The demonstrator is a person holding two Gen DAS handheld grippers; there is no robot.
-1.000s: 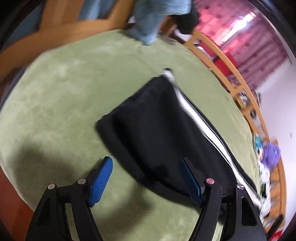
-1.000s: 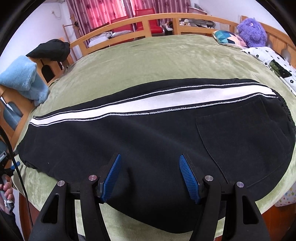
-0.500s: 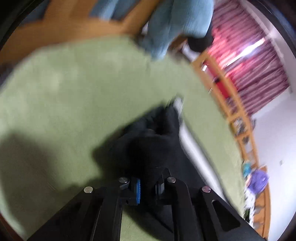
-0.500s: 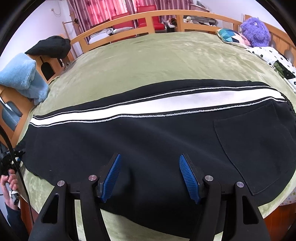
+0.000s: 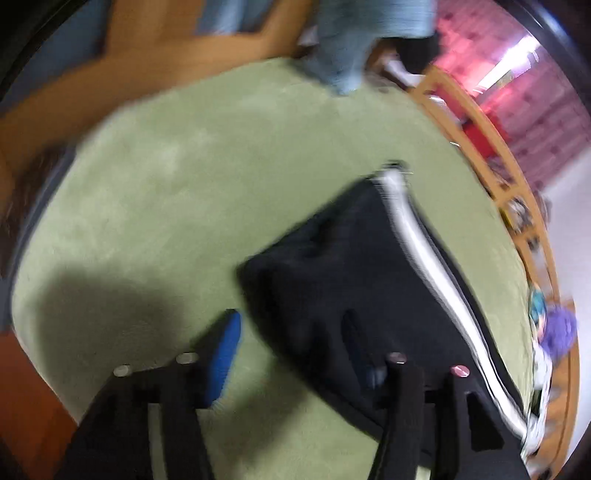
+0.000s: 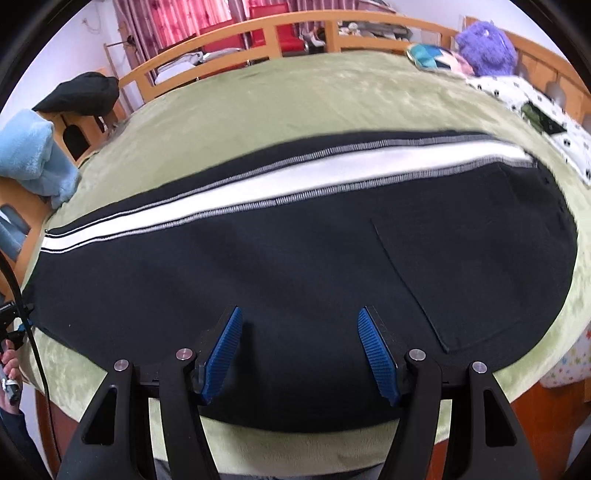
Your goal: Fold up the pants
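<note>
Black pants (image 6: 295, 258) with a white side stripe (image 6: 295, 177) lie flat across the green blanket (image 6: 314, 92), leg end to the left and back pocket (image 6: 472, 266) to the right. My right gripper (image 6: 299, 350) hovers open over the near edge of the pants, with nothing between its pads. In the blurred left wrist view, the hem end of the pants (image 5: 351, 266) lies on the blanket (image 5: 184, 184). My left gripper (image 5: 295, 350) is opening: its left pad is over bare blanket, its right finger over the black cloth. The hem corner lies between the jaws, unpressed.
A light blue towel (image 6: 33, 158) and a black garment (image 6: 81, 92) hang on the wooden bed rail (image 6: 258, 29) at the left. A purple plush (image 6: 484, 44), a patterned cushion (image 6: 432, 55) and spotted bedding (image 6: 517, 92) lie at the far right. A person's hand (image 6: 9, 365) shows at the left edge.
The left gripper closed on the hem and bunched it half a second ago; now its jaws are apart and the hem lies flatter. The right gripper stays open, and its view has shifted slightly.
</note>
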